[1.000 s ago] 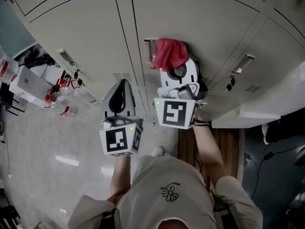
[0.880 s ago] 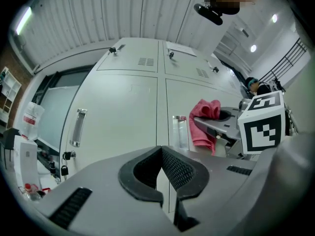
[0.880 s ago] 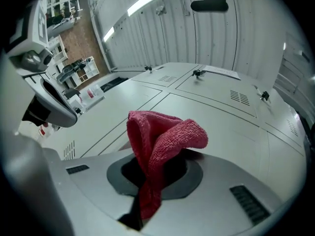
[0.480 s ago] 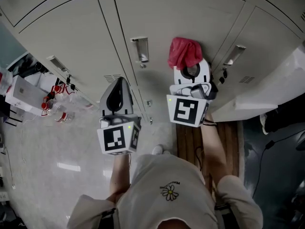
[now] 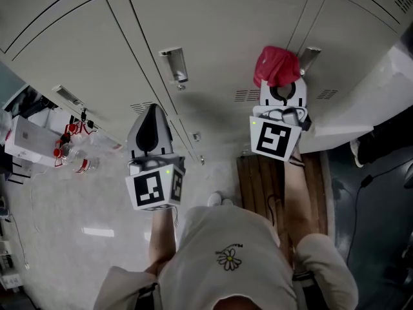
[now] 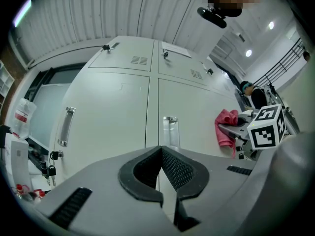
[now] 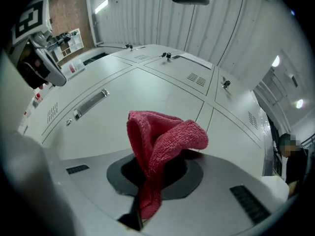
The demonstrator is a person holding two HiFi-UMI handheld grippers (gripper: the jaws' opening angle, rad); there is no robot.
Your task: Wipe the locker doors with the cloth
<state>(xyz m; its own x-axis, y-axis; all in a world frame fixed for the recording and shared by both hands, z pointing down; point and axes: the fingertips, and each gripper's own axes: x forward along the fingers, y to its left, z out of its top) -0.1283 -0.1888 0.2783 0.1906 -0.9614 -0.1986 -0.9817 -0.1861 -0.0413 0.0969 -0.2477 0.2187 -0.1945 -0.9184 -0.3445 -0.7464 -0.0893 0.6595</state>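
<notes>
A red cloth (image 5: 277, 67) (image 7: 160, 146) (image 6: 225, 128) is bunched between the jaws of my right gripper (image 5: 281, 89) (image 7: 157, 168), which is shut on it. The cloth presses against the pale grey locker door (image 5: 232, 37) near its right edge, close to a metal handle (image 5: 308, 59). My left gripper (image 5: 150, 129) (image 6: 161, 173) is shut with nothing in it and hangs off the lockers, lower left of the right one. Through its view the door handle (image 6: 170, 131) stands straight ahead.
Another handle (image 5: 173, 64) sits on the middle door, with vent slots (image 5: 248, 95) below. Padlocks and red keys (image 5: 76, 128) hang at the left door. Boxes and bottles (image 5: 39, 144) lie on the floor at left. A wooden bench (image 5: 264, 179) and a white ledge (image 5: 361, 108) are at right.
My right gripper has carried the cloth to the right across the middle door, from beside its handle toward the door's right edge. The left gripper has barely shifted.
</notes>
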